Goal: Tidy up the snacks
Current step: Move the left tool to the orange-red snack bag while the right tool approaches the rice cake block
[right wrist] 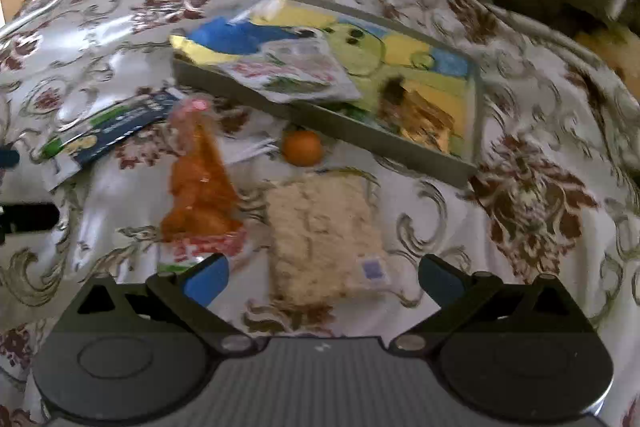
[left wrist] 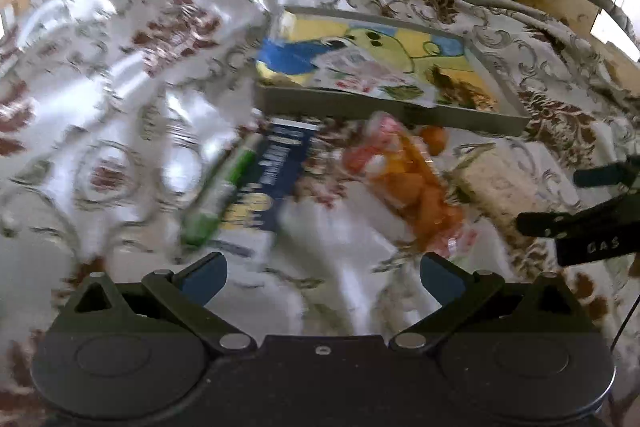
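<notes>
**Snacks lying loose beside the tray on a flowered cloth**

A glossy white tablecloth with maroon flowers and grey scrolls is covering the table, and a shallow grey tray with a bright yellow, blue and green picture on its floor is sitting in the middle. A white snack packet with red and green print is lying inside the tray, hanging over its near rim.

Just in front of the tray, a small orange fruit is resting on the cloth. Nearer than the fruit, a pale rice-cake packet is lying flat, and beside it a clear bag of orange snacks. Left of the tray's near corner, a dark blue box is lying with a green tube touching its left edge.

The left gripper is hovering with its jaws spread wide, gripping nothing. The right gripper is hanging over the rice-cake packet's near end, jaws likewise apart and empty.
</notes>
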`<act>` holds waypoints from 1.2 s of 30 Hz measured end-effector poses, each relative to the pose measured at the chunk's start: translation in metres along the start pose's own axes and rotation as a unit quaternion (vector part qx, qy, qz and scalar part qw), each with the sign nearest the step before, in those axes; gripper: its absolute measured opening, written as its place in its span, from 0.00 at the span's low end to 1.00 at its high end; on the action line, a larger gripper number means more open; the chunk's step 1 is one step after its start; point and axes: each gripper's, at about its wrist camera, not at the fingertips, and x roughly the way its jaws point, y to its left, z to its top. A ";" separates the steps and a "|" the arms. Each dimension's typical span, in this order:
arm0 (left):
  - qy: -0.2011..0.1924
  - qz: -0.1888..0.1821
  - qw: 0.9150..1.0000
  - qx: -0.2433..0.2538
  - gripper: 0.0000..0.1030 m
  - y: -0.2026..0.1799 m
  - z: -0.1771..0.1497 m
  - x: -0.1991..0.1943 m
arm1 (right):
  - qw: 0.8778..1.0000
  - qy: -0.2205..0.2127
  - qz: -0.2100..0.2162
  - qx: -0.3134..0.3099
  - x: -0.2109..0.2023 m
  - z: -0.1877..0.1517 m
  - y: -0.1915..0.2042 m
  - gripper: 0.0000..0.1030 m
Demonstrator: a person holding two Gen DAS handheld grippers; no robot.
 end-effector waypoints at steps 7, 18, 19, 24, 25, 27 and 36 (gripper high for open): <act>-0.046 -0.039 0.998 0.029 0.99 -0.032 0.008 0.018 | 0.999 -0.008 0.031 -0.031 0.005 0.007 -0.022 1.00; -0.008 -0.080 0.996 -0.030 0.99 -0.028 0.027 0.066 | 0.991 0.013 0.114 -0.063 0.042 0.010 -0.043 1.00; -0.002 -0.087 0.995 -0.047 0.99 -0.028 0.028 0.069 | 0.991 0.014 0.114 -0.067 0.043 0.011 -0.040 1.00; 0.030 -0.100 0.990 -0.095 0.99 -0.024 0.030 0.089 | 0.989 0.025 0.106 -0.096 0.050 0.010 -0.024 1.00; 0.032 -0.099 0.989 -0.107 0.99 -0.023 0.029 0.091 | 0.989 0.027 0.103 -0.098 0.053 0.010 -0.021 1.00; 0.035 -0.095 0.987 -0.123 0.99 -0.022 0.031 0.095 | 0.990 0.031 0.093 -0.103 0.057 0.009 -0.015 1.00; 0.056 -0.063 0.992 -0.099 0.98 -0.032 0.035 0.107 | 0.992 0.038 0.060 -0.107 0.066 0.014 0.000 0.99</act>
